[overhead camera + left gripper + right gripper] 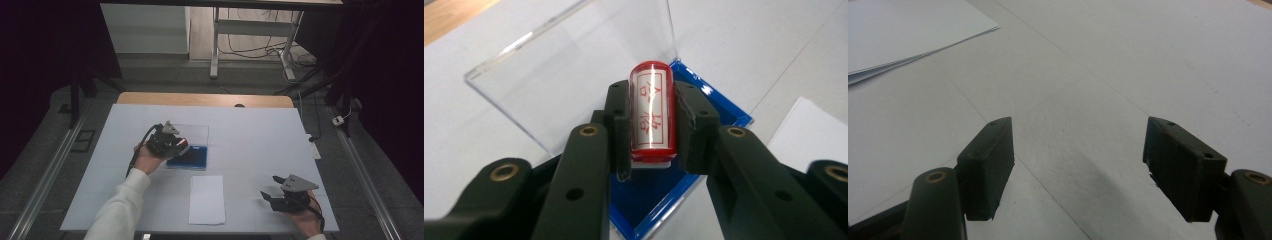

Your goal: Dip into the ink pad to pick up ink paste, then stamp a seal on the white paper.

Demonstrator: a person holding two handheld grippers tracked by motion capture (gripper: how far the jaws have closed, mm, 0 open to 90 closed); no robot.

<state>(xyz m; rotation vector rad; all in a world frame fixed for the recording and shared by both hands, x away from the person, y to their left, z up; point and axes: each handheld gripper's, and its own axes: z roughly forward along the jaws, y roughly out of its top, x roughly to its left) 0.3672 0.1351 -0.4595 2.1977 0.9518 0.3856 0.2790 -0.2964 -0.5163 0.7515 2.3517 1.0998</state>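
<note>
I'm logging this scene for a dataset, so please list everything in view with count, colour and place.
stamp: 1, red with a white label, clamped in the left tool
case: 1, blue base with a clear lid open, left of table centre
paper stack: 1, white, near edge, centre
table: 1, white cover over wood
left tool: 1, black, shut on the stamp above the case
right tool: 1, black, open, near right corner

I'm seeing my left gripper showing black jaws with brass-coloured pivot pins, a grey three-cornered plate on top and a black cable trailing off. My right gripper is wearing the same plate. A white sleeve is covering my left forearm.
</note>
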